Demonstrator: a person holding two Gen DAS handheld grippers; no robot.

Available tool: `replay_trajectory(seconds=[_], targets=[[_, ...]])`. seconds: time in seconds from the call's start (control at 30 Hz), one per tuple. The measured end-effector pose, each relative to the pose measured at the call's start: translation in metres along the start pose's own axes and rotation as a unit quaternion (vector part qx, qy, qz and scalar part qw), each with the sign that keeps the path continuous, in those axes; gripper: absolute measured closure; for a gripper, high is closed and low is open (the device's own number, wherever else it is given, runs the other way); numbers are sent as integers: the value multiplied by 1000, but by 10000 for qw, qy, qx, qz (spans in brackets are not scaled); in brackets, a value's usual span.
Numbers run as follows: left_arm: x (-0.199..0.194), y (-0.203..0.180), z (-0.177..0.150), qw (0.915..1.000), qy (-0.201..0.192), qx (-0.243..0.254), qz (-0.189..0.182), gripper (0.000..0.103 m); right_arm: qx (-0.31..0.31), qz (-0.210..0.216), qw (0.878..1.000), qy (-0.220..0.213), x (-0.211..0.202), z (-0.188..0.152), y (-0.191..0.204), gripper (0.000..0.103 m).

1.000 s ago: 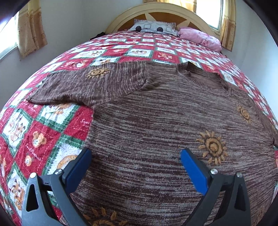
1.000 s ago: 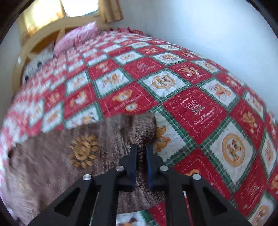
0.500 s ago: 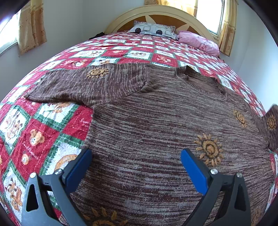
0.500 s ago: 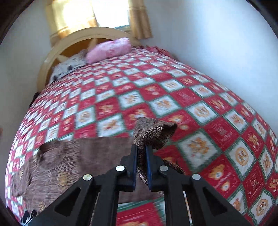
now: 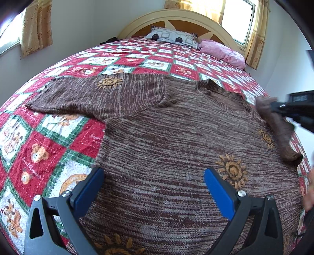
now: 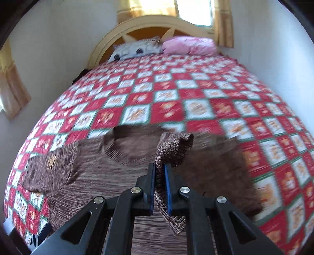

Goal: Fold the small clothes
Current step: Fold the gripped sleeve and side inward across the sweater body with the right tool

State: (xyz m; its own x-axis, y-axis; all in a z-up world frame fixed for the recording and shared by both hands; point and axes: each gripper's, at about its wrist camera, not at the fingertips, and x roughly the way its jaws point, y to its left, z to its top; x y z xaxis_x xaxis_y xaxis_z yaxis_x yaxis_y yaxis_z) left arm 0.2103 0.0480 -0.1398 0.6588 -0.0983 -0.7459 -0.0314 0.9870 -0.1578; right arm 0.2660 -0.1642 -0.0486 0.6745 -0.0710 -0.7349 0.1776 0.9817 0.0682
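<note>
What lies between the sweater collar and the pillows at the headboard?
Only bare quilt. In the right wrist view, its checks run unbroken from the collar to the pillows; nothing else lies there.

bed (image 6: pixel 196 109) with red checked quilt, brown sweater (image 5: pixel 157 149), two pillows (image 5: pixel 172 36)

1. Our left wrist view looks steeply down, close over the sweater (image 5: pixel 157 153), toward the headboard (image 5: pixel 176 17).
2. Our right wrist view faces likewise, from the sweater's right.
3. We share sweater, quilt (image 6: pixel 196 94), pillows.
</note>
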Motion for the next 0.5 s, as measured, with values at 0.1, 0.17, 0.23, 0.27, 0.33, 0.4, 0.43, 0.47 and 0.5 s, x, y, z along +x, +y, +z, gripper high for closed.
replay_trajectory(seconds=[0.1, 0.17, 0.23, 0.27, 0.33, 0.4, 0.43, 0.47, 0.5], targets=[[0, 1, 0, 10000, -11, -23, -36, 0, -109, -123, 9996, 231, 38, -16, 27, 94], [0, 1, 0, 10000, -11, -29, -46, 0, -112, -110, 9995, 290, 45, -19, 29, 94], [0, 1, 0, 10000, -11, -28, -41, 0, -159, -12, 9993, 341, 57, -25, 33, 94], [0, 1, 0, 10000, -10, -28, -41, 0, -216, 194, 9989, 359, 63, -28, 33, 92], [0, 1, 0, 10000, -9, -28, -41, 0, -182, 488, 9978, 410, 65, -28, 31, 91], [0, 1, 0, 10000, -10, -29, -39, 0, 67, 1336, 9895, 541, 64, -25, 21, 89], [1, 1, 0, 10000, -5, -24, -33, 0, 250, 1692, 9837, 560, 60, -22, 13, 89], [1, 1, 0, 10000, -4, -21, -27, 0, 374, 1849, 9806, 531, 55, -20, 6, 89], [1, 1, 0, 10000, -4, -22, -28, 0, 510, 1931, 9790, 412, 46, -18, -6, 89]])
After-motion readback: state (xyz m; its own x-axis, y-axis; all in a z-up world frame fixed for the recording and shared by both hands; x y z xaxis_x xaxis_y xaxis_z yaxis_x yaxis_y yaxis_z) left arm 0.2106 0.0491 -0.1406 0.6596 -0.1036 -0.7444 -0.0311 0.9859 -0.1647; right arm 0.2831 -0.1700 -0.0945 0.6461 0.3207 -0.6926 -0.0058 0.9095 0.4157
